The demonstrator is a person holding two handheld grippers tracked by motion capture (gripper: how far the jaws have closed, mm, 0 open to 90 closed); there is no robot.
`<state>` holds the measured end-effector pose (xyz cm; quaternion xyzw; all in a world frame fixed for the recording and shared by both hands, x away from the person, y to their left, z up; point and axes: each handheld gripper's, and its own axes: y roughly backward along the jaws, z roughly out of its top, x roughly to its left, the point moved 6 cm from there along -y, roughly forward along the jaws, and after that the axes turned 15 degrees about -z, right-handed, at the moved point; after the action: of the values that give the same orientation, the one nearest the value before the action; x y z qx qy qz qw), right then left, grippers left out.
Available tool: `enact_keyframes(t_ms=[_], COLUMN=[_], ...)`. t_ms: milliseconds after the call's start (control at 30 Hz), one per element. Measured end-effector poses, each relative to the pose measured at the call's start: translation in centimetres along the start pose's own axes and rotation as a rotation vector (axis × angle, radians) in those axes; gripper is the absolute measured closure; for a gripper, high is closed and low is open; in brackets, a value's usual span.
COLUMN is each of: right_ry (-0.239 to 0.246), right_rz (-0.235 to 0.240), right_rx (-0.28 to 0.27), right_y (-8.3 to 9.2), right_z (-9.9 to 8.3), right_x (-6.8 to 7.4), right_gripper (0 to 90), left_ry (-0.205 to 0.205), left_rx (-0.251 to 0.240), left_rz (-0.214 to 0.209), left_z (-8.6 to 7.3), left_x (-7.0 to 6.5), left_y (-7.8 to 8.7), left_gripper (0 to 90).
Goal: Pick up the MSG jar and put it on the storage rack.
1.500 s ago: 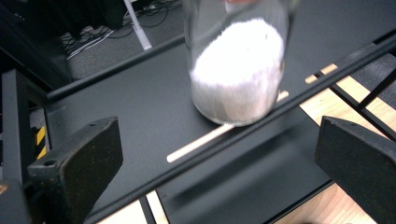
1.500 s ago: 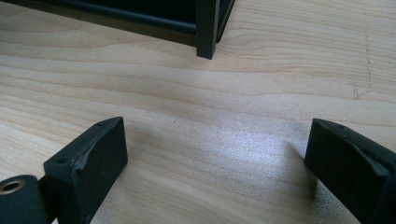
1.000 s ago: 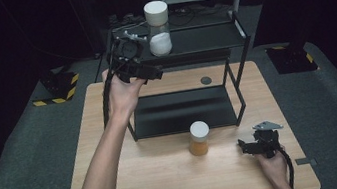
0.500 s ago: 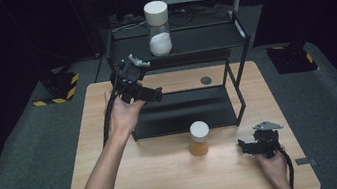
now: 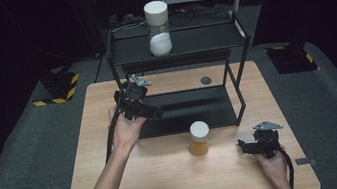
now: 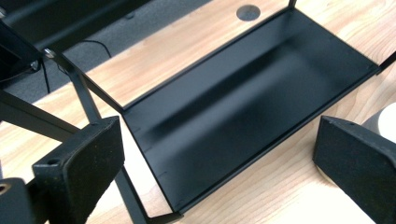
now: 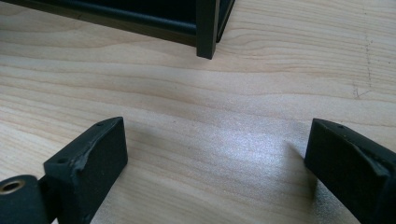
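Item: jar [image 5: 199, 138], orange contents, white lid. Stands upright on the wooden counter [image 5: 170, 185], just in front of the black rack's lower shelf [image 5: 194, 108], between the two grippers and touched by neither.

Left gripper [image 5: 153, 113]: held above the left end of the lower shelf, fingers [image 6: 81, 165] spread apart, nothing between them. In the left gripper view the jar's pale lid [image 6: 385, 122] shows just behind the right-hand finger.

Right gripper [image 5: 246, 146]: low over the counter, right of the jar, near but apart; fingers [image 7: 91, 156] released and wide, bare wood between them.

Second jar [image 5: 158, 28], white contents, upright on the rack's top shelf [image 5: 198, 39].
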<state>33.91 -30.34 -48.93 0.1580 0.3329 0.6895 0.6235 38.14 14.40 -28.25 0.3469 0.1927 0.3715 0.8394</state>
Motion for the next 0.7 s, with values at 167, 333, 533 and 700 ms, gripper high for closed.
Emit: enact_keyframes(t_ms=[167,333,533,700], right_ry=[0.002,0.001,0.002,0.001], right_rz=[0.000,0.000,0.000,-0.001], right_rx=[0.001,0.002,0.001,0.001], right_y=[0.0,0.0,0.0,0.0], right_z=[0.0,0.0,0.0,0.0], right_x=[0.0,0.0,0.0,0.0], right_gripper=[5.1,5.1,5.1,5.1], left_ry=[0.005,0.007,0.016,0.019], left_rx=[0.009,0.019,0.019,0.038], left_rz=[-0.004,0.001,0.005,-0.003], left_z=[-1.0,-2.0,-3.2,-4.4], left_x=[0.0,0.1,0.0,-0.1], left_y=[-1.2,-2.3,-3.3,-4.6], left_gripper=[2.2,2.2,2.2,2.2])
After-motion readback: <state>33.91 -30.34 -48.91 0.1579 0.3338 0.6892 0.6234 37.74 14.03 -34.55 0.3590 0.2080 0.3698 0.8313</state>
